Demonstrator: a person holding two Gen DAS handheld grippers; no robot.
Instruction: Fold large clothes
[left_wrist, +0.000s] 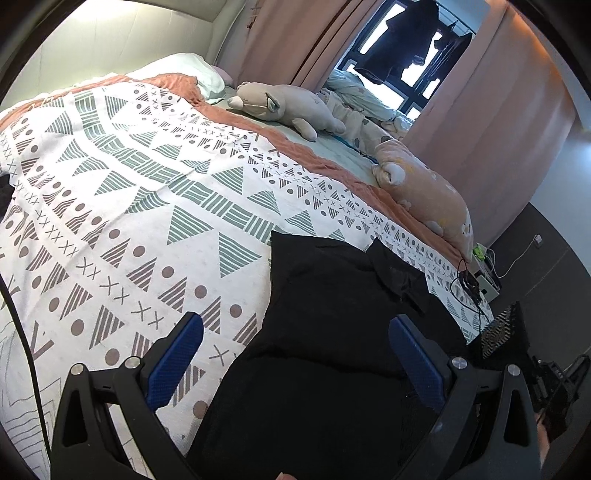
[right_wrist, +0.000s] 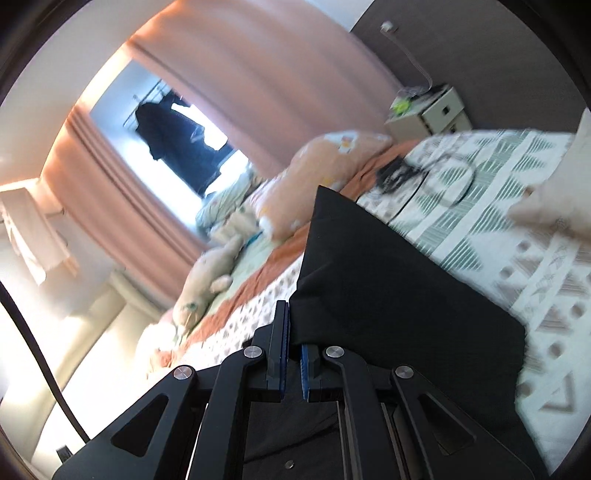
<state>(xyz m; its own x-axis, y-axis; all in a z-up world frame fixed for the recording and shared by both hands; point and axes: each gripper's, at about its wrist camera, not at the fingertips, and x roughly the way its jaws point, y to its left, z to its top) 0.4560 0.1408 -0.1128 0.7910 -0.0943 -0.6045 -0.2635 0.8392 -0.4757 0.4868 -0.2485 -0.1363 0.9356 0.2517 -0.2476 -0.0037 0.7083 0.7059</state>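
Note:
A black garment (left_wrist: 325, 354) with a collar lies on the patterned bedspread (left_wrist: 122, 206) near the bed's right edge. My left gripper (left_wrist: 295, 332) is open, its blue-padded fingers (left_wrist: 177, 362) spread wide just above the garment's near part. In the right wrist view, my right gripper (right_wrist: 293, 343) is shut on a fold of the black garment (right_wrist: 388, 295), which is lifted and stretches away over the bedspread (right_wrist: 498, 229). That view is tilted and blurred.
A plush toy (left_wrist: 284, 107) and a peach pillow (left_wrist: 424, 195) lie along the bed's far side. A bedside cabinet (right_wrist: 428, 114) with cables stands past the bed. Black cables (left_wrist: 469, 284) lie on the bed corner. Pink curtains (left_wrist: 288, 40) frame a window.

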